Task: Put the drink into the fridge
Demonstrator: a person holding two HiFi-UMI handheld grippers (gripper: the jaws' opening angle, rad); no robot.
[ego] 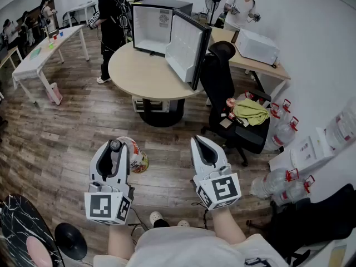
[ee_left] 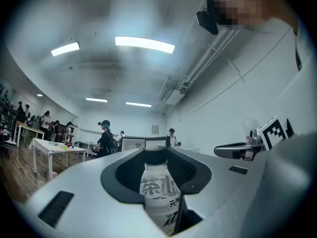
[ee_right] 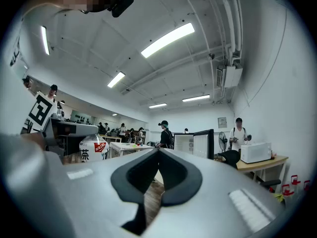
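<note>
My left gripper [ego: 115,147] is shut on a drink bottle [ego: 135,156] with a white label and dark cap, held in the air above the wooden floor. In the left gripper view the bottle [ee_left: 157,192] stands upright between the jaws. My right gripper [ego: 201,142] is beside it, shut with nothing between its jaws; its tips [ee_right: 158,150] meet. A small black fridge [ego: 153,26] stands ahead on a round table [ego: 139,74], its door [ego: 189,48] swung wide open and its white inside showing. The fridge [ee_right: 190,143] also shows far off in the right gripper view.
A black office chair [ego: 222,88] stands right of the table. Water jugs [ego: 275,182] line the right wall. A microwave [ego: 257,46] sits on a desk behind. A person [ego: 111,21] stands near the table's far left; white tables [ego: 41,52] stand at the left.
</note>
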